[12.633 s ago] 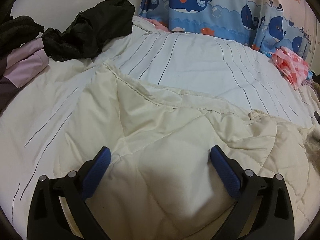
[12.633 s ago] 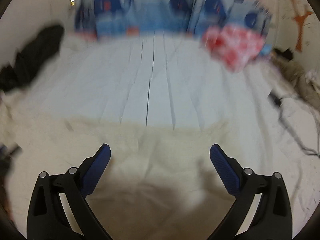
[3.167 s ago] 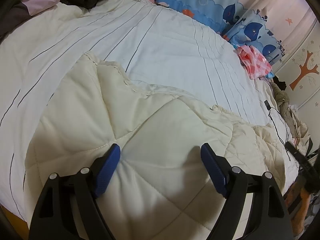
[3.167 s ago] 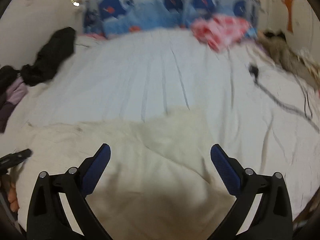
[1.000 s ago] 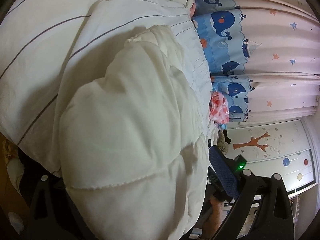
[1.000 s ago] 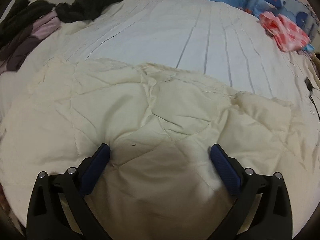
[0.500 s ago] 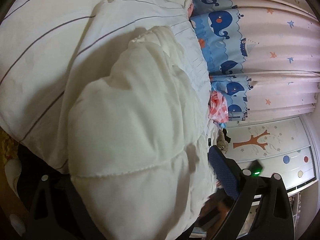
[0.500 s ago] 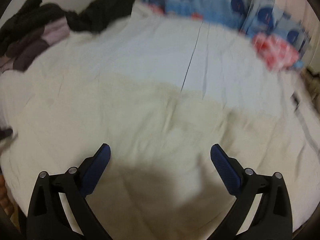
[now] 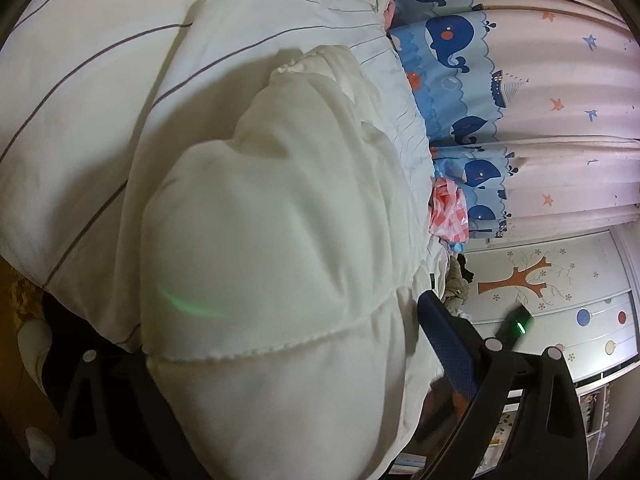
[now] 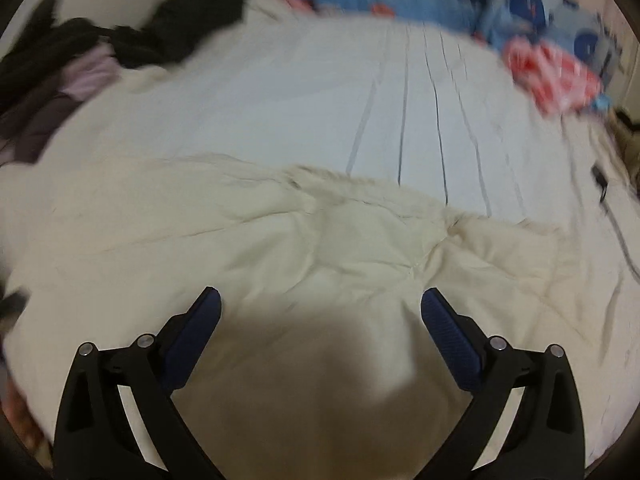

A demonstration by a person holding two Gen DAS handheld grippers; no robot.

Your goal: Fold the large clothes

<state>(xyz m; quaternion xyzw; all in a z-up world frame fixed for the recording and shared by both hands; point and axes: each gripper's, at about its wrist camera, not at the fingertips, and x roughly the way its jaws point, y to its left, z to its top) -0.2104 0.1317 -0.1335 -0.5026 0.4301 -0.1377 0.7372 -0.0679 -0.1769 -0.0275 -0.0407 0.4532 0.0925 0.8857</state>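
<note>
Surroundings: whale-print curtain (image 9: 452, 64) is hanging along the right of the left wrist view, with a red-and-white checked cloth (image 9: 450, 212) bunching at its foot; a tree mural (image 9: 520, 280) is showing on the wall at lower right.
Clutter: dark clothes (image 10: 168, 24) and a mauve garment (image 10: 88, 76) are piling up at the upper left of the right wrist view; a black cable (image 10: 612, 208) is trailing down the right edge.
Obstruction: cream quilt (image 9: 260, 280) is bulging over the middle of the left wrist view, hiding one finger of the left gripper (image 9: 320, 352).
Left gripper: a thick fold is filling the space between its fingers; whether it is clamping is impossible to tell.
Right gripper (image 10: 320, 320): its jaws are standing wide apart, gripping nothing, hovering over the quilt.
Quilt position: it is lying rumpled across the lower half of the striped bedsheet (image 10: 320, 92).
Texture: quilt is looking puffy, stitched in diamond panels, with a scalloped seam; the sheet is looking smooth, thin dark lines running lengthwise.
</note>
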